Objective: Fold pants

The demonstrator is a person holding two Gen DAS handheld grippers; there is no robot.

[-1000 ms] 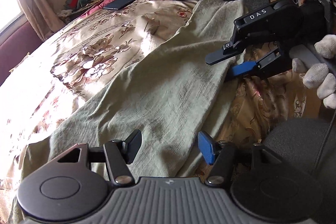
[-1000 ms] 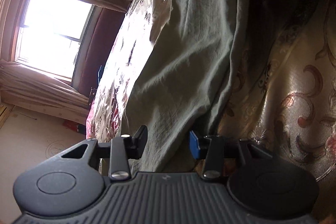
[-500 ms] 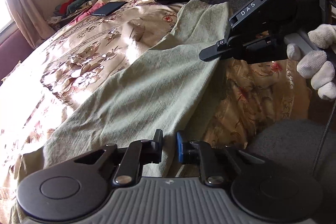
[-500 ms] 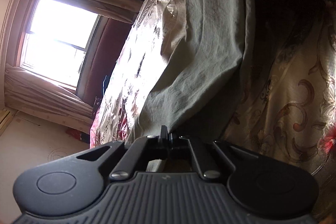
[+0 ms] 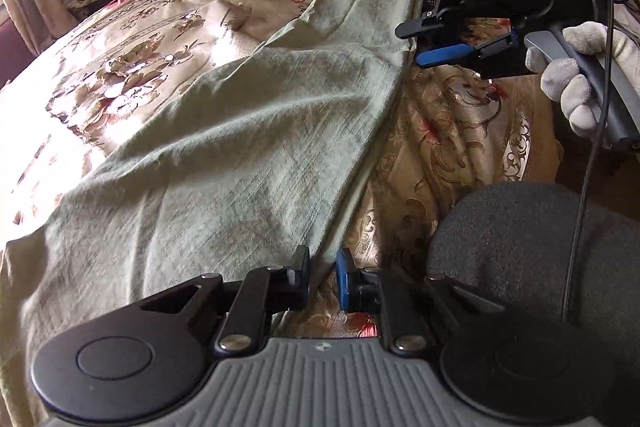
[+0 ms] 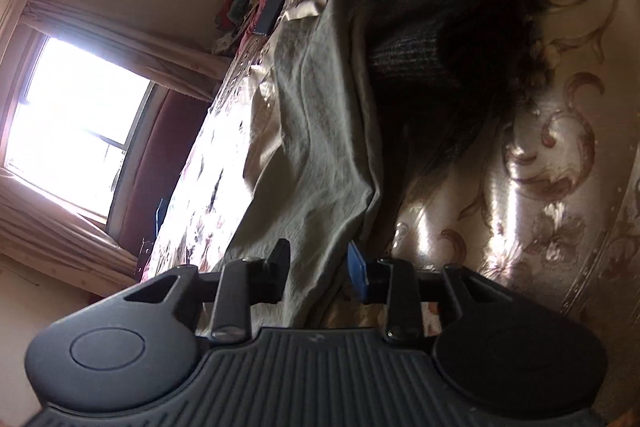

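While my left gripper (image 5: 322, 277) stands narrowly parted and my right gripper (image 6: 318, 267) wider, the pants (image 5: 224, 155) lie limp (light, seemingly thin cloth); grip the hems.

Pale green pants (image 5: 248, 131), wrinkled, flat lengthwise on floral bedspread (image 5: 120, 39)

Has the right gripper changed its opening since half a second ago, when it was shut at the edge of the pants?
Yes. The right gripper now stands open, its fingers either side of the green pants edge on the bedspread.
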